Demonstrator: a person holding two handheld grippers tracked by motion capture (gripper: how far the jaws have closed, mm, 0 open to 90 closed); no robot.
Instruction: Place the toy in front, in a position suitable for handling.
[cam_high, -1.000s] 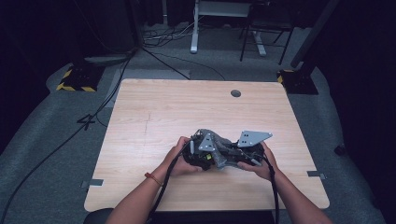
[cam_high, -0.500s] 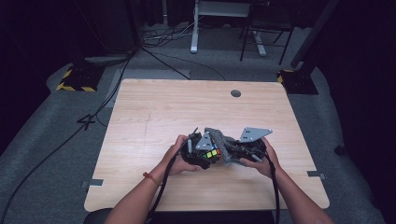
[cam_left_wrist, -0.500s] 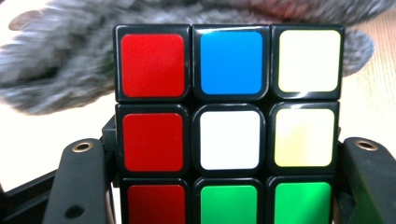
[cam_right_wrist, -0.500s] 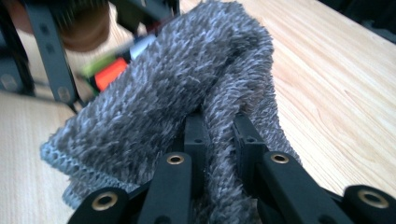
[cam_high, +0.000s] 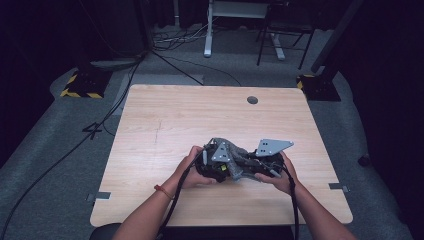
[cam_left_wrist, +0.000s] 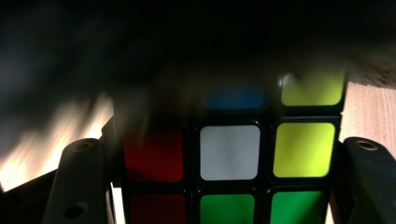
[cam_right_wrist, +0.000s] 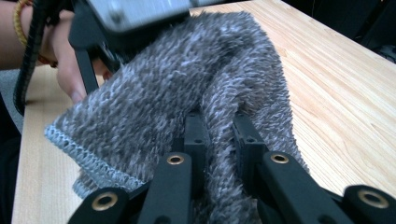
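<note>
A colour cube (cam_left_wrist: 229, 154) with red, white, yellow, green and blue tiles sits between the black jaws of my left gripper (cam_left_wrist: 225, 147), which is shut on its sides. A dark blur covers the cube's top. My right gripper (cam_right_wrist: 219, 121) is shut on a grey fuzzy cloth (cam_right_wrist: 154, 93), which drapes over its jaws and reaches up to the left gripper's body. In the high view both hands hold the grippers tip to tip at the table's front middle: left gripper (cam_high: 219, 167), right gripper (cam_high: 242, 169), the cloth (cam_high: 234, 159) lying against the cube (cam_high: 223, 169).
The wooden table (cam_high: 165, 120) has a round cable hole (cam_high: 252, 100) near its far edge. Cables trail from both grippers back over the near edge. Beyond the table are a desk frame (cam_high: 207, 30), floor cables and a yellow-black striped base (cam_high: 80, 85).
Both hands stay in about the same place. The cloth has shifted a little over the cube, and less of the green face shows than half a second ago.
</note>
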